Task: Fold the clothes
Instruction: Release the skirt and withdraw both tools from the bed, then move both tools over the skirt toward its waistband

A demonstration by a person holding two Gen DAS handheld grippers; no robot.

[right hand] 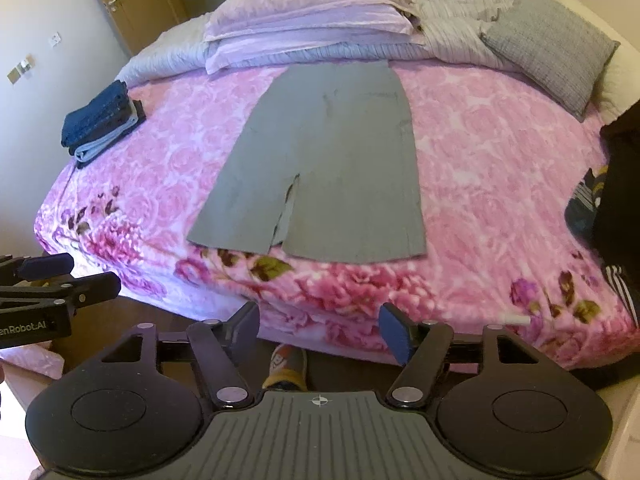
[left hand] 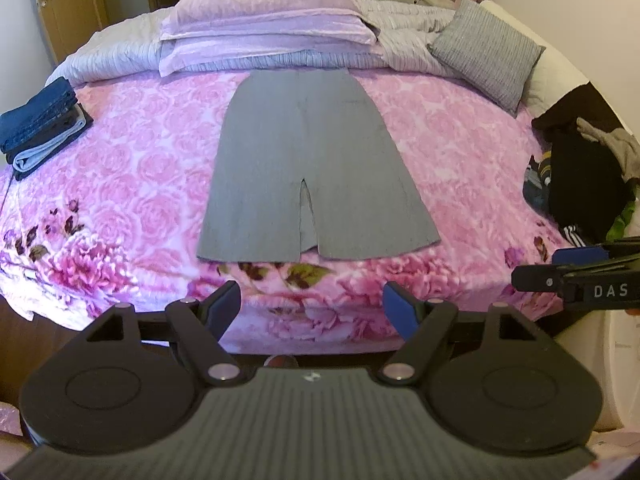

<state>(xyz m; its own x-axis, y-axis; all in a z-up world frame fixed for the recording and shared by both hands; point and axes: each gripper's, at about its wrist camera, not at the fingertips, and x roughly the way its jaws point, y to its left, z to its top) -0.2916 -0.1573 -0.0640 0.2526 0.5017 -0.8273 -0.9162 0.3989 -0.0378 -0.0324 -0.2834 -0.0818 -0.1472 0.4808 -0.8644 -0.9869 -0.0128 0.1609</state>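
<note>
- Grey skirt [left hand: 316,168] lay spread flat in the middle of the pink floral blanket [left hand: 460,152], slit hem toward the near edge of the bed.
- Left gripper [left hand: 312,306] hung off the bed's near edge, jaws wide apart, nothing between them.
- Right gripper [right hand: 320,320] same deal: spread wide, gripping nothing.
- Folded denim stack [right hand: 102,122] sat well off to the left, messy dark clothes pile [left hand: 584,176] at the right edge.

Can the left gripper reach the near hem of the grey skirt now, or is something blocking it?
Probably yes. The left gripper is open and empty, and only bare pink blanket lies between it and the grey skirt. Nothing rests on the hem.
</note>
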